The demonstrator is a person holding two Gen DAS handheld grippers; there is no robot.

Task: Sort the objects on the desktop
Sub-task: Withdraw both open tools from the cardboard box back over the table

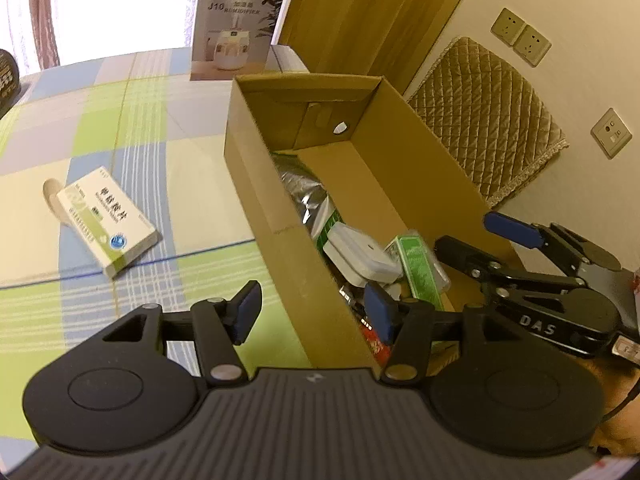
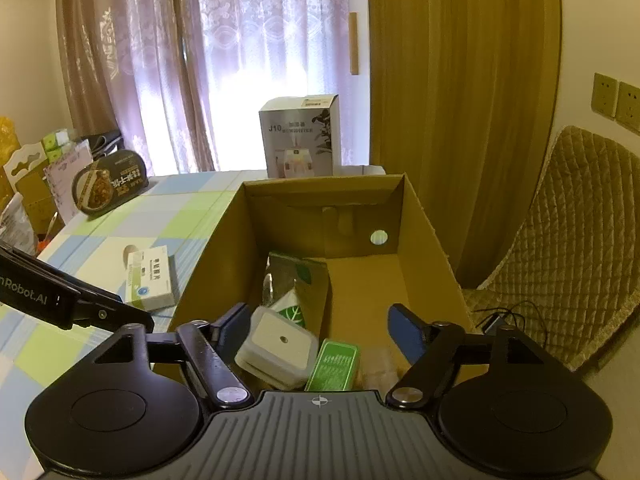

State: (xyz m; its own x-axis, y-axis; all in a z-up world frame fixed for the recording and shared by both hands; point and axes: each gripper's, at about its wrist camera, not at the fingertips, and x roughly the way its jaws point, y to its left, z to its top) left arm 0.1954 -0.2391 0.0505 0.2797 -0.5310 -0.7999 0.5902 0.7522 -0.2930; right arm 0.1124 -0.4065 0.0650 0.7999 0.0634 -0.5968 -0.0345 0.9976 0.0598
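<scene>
Both grippers' jaws spread, empty, at the open brown cardboard box (image 2: pixel 424 256).
Inside: white square case (image 2: pixel 276 346), green ribbed box (image 2: pixel 334 364), silver-green pouch (image 2: pixel 296 284). White-green medicine carton (image 1: pixel 106 226) lies on the bench, long axis 11-to-5 o'clock.

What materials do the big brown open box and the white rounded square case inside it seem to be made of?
Big brown open box: corrugated cardboard, matte; folded flaps and a punched hole show. White rounded square case: probably smooth plastic with a slight sheen, judging by its moulded rounded edges.
</scene>
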